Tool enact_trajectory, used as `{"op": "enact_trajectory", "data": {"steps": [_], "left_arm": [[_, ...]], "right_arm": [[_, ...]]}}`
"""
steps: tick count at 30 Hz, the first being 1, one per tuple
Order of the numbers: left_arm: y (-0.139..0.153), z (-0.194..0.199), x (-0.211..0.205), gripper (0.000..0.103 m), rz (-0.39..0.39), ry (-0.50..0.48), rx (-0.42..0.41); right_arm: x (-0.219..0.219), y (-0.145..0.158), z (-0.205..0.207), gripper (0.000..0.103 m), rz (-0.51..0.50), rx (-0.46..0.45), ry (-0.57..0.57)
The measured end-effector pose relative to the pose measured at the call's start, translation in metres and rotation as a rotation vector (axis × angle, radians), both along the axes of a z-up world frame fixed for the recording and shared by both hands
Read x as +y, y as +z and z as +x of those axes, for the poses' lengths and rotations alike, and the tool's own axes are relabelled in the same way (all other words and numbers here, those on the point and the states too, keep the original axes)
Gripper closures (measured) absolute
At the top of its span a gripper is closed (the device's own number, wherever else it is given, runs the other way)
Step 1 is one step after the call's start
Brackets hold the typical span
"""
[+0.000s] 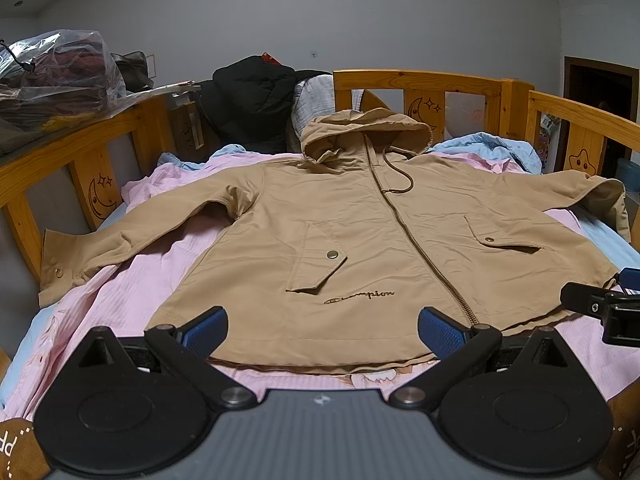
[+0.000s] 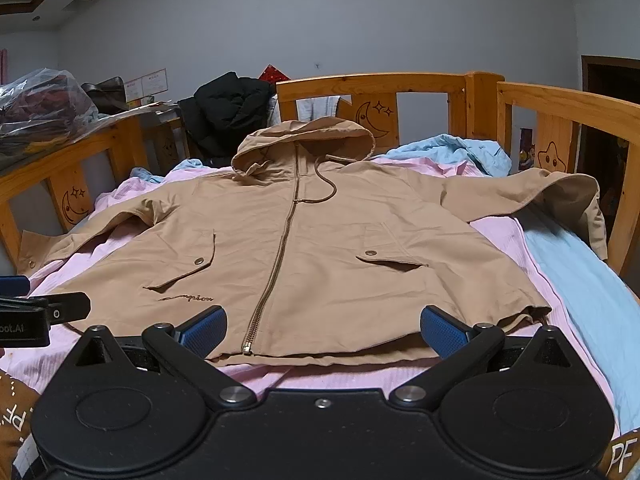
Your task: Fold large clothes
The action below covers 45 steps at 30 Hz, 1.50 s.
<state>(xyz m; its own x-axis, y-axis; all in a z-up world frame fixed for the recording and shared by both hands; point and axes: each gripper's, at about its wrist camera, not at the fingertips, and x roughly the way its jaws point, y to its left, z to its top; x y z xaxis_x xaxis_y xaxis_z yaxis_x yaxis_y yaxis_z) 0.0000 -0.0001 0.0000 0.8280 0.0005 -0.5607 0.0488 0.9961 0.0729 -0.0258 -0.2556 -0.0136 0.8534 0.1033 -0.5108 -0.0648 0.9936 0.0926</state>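
A wooden bed with moon and star cutouts in its rails fills both views. Over it lies a pink sheet, with blue bedding bunched behind it toward the headboard.

Spread flat on the pink sheet, front side up and zipped, is a tan hooded jacket. Its hood points to the headboard and its hem faces the cameras. One sleeve reaches out toward the left rail, the other sleeve toward the right rail. A flap pocket sits on each side of the zipper.

Behind the hood, a black coat is piled against the rail. On the left, a clear plastic bag of clothes rests on a ledge beside the bed.

The left claw is spread wide, its blue pads just above the hem, holding nothing. The right claw is likewise wide open over the hem near the zipper's end, and empty.
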Motion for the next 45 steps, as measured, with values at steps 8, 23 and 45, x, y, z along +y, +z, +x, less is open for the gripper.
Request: {"op": "enact_trajectory", "data": {"steps": [8, 23, 45], "left_arm": [[0.000, 0.000, 0.000, 0.000, -0.001, 0.000, -0.001], [-0.001, 0.001, -0.004, 0.000, -0.025, -0.011, 0.004], [-0.011, 0.010, 0.000, 0.000, -0.047, -0.017, 0.088]], "right_arm": [[0.000, 0.003, -0.002, 0.000, 0.001, 0.005, -0.003], [-0.002, -0.002, 0.004, 0.000, 0.009, 0.016, -0.007], [-0.002, -0.004, 0.013, 0.000, 0.024, 0.104, -0.037]]}}
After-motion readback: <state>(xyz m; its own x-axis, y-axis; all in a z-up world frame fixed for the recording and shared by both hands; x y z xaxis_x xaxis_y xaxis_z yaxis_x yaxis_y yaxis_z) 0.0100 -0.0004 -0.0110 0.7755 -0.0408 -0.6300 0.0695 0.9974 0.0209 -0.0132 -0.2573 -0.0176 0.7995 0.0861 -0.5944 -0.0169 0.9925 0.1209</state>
